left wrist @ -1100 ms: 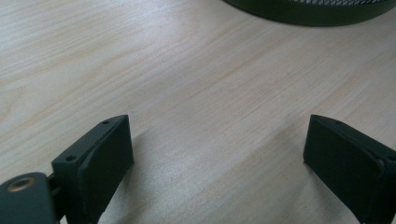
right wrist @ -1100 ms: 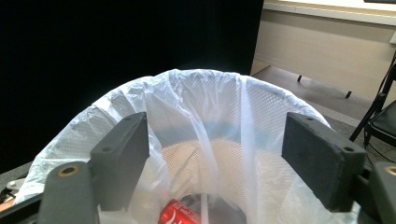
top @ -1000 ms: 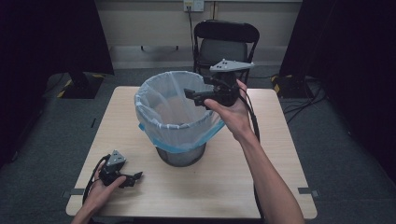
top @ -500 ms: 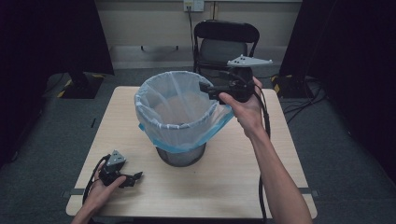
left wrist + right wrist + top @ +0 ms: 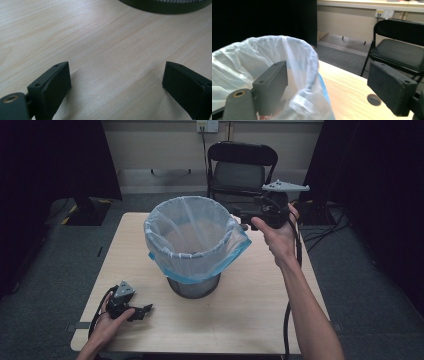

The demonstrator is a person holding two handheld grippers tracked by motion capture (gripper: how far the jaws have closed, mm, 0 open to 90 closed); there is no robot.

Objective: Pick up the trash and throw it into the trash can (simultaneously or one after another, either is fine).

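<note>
Dark curtains and a folding chair (image 5: 242, 170) stand behind the light wooden counter (image 5: 260, 315). At the counter's centre stands a mesh wastebasket (image 5: 194, 287), lined with a translucent bag (image 5: 192, 237) whose blue edge folds down over the rim. Right tool (image 5: 239, 216): held in the air just beside the rim's far right side, jaws apart, nothing between them; in the right gripper view the bag's rim lies between and just beyond the jaws. Left tool (image 5: 145, 310): resting on the counter near its front left corner, well apart from the wastebasket, jaws apart over bare wood.
</note>
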